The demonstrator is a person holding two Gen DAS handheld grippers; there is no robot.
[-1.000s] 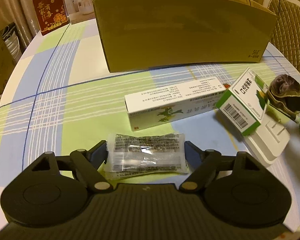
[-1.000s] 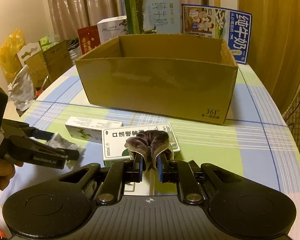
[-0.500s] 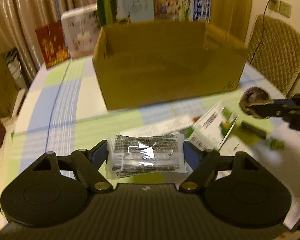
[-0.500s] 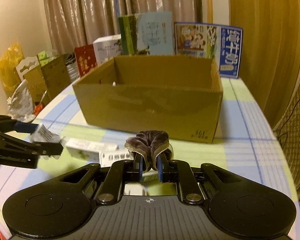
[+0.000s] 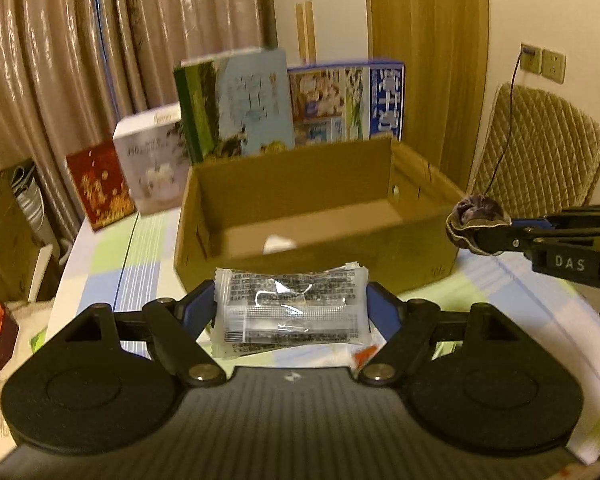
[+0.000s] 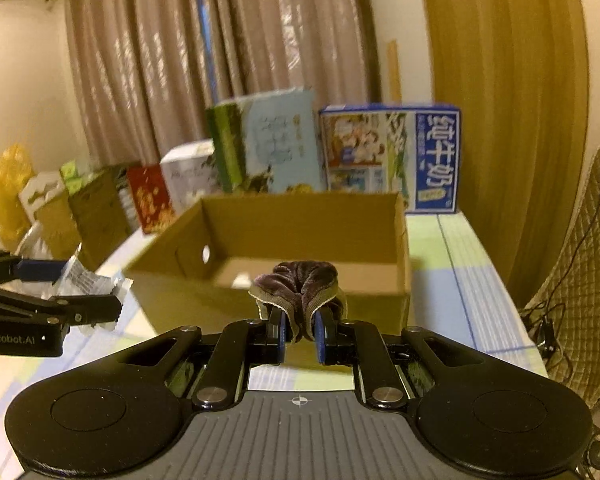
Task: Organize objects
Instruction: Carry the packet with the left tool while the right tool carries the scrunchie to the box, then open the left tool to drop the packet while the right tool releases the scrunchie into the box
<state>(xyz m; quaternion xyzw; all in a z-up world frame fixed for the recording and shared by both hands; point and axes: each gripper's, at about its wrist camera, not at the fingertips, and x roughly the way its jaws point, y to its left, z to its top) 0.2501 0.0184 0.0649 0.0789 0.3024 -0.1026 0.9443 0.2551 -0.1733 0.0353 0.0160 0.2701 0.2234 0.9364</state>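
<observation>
Cardboard is the target: the open cardboard box [image 5: 316,216] sits in the middle of the left wrist view, mouth up, with something small and pale already on its floor. The left hand-held gripper [image 5: 290,308], low in that frame, is clamped across the ends of a clear plastic sachet [image 5: 290,306], which hangs above the bench [image 5: 100,264] just short of the box's near wall. The right hand-held gripper [image 6: 300,330], low centre in its own view, is pinched tight on a dark velvet scrunchie [image 6: 300,284] that bulges above its fingertips, also in front of the near rim. To do this well, I would carry each load clear over the rim before lowering, since the sachet's crinkled edge could catch on the cardboard. Each should go to its own side, left and right, so the hand-held grippers do not cross. Release only once inside the walls; the soft scrunchie may cling to the pads, so spread the fingers fully.
</observation>
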